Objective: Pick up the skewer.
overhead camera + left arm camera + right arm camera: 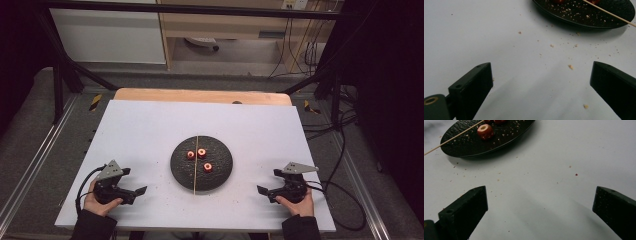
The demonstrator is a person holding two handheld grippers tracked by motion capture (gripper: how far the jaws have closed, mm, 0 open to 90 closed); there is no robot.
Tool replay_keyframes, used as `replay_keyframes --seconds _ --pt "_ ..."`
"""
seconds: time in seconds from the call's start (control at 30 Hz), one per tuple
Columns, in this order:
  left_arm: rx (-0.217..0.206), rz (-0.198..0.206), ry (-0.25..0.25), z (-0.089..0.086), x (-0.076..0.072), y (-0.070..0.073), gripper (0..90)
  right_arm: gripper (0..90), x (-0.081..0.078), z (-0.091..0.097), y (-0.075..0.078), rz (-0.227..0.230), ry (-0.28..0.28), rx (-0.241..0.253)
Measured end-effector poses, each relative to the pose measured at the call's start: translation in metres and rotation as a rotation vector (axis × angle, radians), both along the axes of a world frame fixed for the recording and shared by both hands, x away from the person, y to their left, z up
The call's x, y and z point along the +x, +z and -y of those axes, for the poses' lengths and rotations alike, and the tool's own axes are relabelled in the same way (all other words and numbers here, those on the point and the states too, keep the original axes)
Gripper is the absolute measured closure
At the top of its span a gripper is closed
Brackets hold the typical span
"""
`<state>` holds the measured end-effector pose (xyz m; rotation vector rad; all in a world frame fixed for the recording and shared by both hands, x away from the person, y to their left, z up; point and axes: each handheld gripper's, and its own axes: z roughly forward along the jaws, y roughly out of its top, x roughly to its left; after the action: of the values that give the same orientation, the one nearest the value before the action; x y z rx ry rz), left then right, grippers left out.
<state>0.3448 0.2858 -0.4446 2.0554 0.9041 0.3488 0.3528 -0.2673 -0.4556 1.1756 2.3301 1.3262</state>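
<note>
A round black plate lies in the middle of a white board. Three small red ring-shaped pieces rest on it, and a thin wooden skewer lies across it from front to back. My left gripper sits low at the plate's front left, open, nothing between its jaws. At the front right my right gripper is open too. In the left gripper view the plate and skewer are far ahead of the left gripper. The right gripper view shows the right gripper, a red piece and the skewer.
Crumbs are scattered on the board around the plate. The board lies on a wooden table inside a black frame. Cables trail off the right side.
</note>
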Motion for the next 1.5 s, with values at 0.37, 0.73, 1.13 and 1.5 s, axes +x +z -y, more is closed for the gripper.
replay_keyframes --seconds 0.37,0.73,1.13,1.5 --pt "0.003 0.001 -0.008 0.007 -0.001 0.003 5.3 0.6 -0.001 0.0 0.0 -0.004 -0.003 0.002" --pt "-0.002 -0.011 -0.013 0.016 -0.001 0.004 8.2 0.6 -0.001 0.0 0.001 -0.003 -0.01 0.012" --pt "0.007 -0.014 -0.035 0.038 0.0 0.007 16.7 0.8 -0.001 0.0 0.001 -0.002 -0.011 0.007" --pt "0.029 -0.02 -0.048 0.06 0.002 0.015 31.6 0.8 -0.001 0.0 0.001 -0.005 -0.012 0.003"
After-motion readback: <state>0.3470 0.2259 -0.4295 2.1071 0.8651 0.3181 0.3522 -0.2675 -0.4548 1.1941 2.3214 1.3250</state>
